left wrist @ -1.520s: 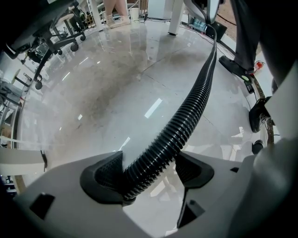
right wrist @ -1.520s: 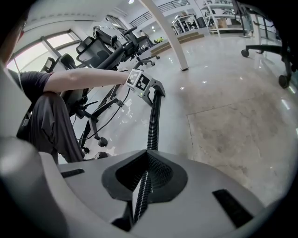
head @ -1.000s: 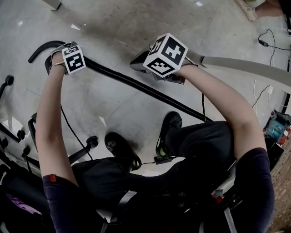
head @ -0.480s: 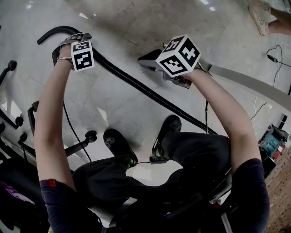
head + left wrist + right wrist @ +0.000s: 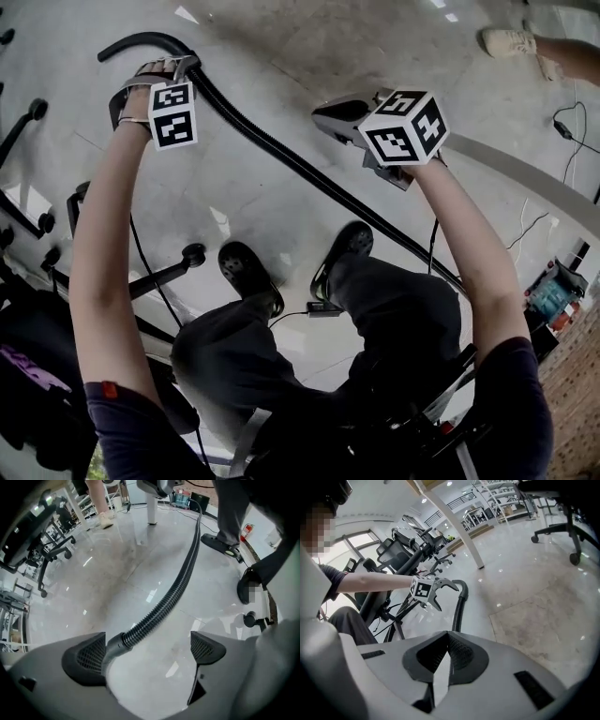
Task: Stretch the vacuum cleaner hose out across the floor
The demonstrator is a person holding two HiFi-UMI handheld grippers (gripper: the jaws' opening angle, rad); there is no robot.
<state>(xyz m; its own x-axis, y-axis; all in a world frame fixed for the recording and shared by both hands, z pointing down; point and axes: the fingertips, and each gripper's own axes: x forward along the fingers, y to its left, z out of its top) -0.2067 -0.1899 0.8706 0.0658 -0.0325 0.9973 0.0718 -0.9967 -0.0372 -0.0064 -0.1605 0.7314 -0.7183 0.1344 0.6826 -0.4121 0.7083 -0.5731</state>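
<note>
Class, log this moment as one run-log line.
left gripper: jaws just opening, hose end between them, ungripped | right gripper: shut, empty | hose: lying across floor

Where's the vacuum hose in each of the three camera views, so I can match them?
Head view: hose runs diagonally from upper left to mid right.
Left gripper view: hose rises from lower left to top centre.
Right gripper view: hose, short stretch at centre, above the jaws.
Landmark: left gripper, jaws just opened, hose end between them.
</note>
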